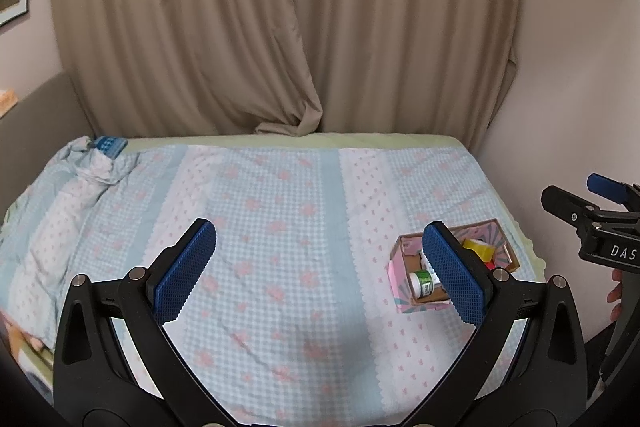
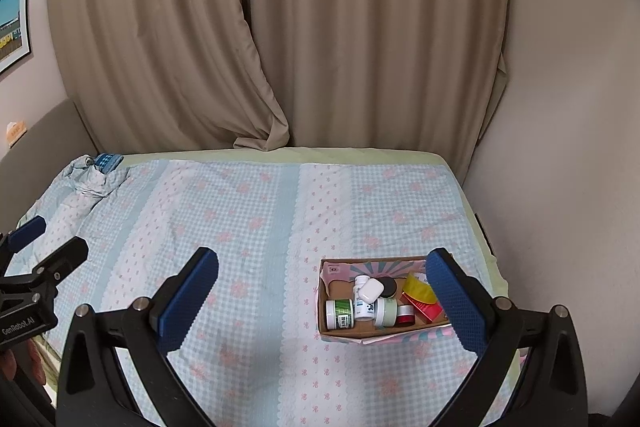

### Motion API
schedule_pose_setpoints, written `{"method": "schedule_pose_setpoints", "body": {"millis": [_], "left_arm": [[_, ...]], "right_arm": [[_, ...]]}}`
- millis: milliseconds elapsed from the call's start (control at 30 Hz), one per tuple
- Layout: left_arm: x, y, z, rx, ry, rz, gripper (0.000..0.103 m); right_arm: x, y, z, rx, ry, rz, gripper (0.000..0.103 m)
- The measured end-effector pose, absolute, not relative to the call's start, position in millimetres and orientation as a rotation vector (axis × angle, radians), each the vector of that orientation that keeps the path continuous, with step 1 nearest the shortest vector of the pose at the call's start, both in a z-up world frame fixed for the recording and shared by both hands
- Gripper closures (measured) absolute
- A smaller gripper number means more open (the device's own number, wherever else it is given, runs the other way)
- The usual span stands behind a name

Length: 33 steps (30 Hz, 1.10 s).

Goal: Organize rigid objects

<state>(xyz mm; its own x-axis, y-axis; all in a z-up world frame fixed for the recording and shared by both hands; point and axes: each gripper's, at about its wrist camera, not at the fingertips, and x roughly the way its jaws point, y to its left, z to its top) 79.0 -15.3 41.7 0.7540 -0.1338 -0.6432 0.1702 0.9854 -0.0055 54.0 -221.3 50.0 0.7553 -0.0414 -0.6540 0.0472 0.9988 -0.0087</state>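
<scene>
While both the left gripper (image 1: 320,271) and right gripper (image 2: 322,301) hover wide apart and empty, the small jars (image 2: 340,314) in the box (image 2: 344,334) look light, stiff and slippery, best pinched across their sides.

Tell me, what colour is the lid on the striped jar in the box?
White lid on the green-striped jar; right wrist view.

White letters "DAS" stand on the black body of the right gripper (image 1: 592,211), cut off by the frame edge in the left wrist view. In the right wrist view, "GenRobot.AI" is printed in white on the black body of the left gripper (image 2: 38,247). The green-banded jar (image 2: 339,313) in the cardboard box (image 2: 344,337) carries a label, perhaps with a barcode, too small to read.
</scene>
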Motion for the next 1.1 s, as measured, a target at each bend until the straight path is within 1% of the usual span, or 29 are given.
{"method": "schedule_pose_setpoints", "body": {"millis": [600,733,900,1100], "left_arm": [[87,-30,39,0.100,0.708,-0.122,0.000],[85,-37,41,0.156,0.669,-0.081,0.000],[85,-34,46,0.138,0.624,-0.063,0.000],[90,-26,43,0.130,0.627,-0.074,0.000]], "right_arm": [[61,-222,51,0.005,0.713,-0.073,0.000],[63,-222,49,0.003,0.717,-0.079,0.000],[69,-221,47,-0.002,0.733,-0.077,0.000],[76,-217,42,0.001,0.750,-0.075,0.000]]}}
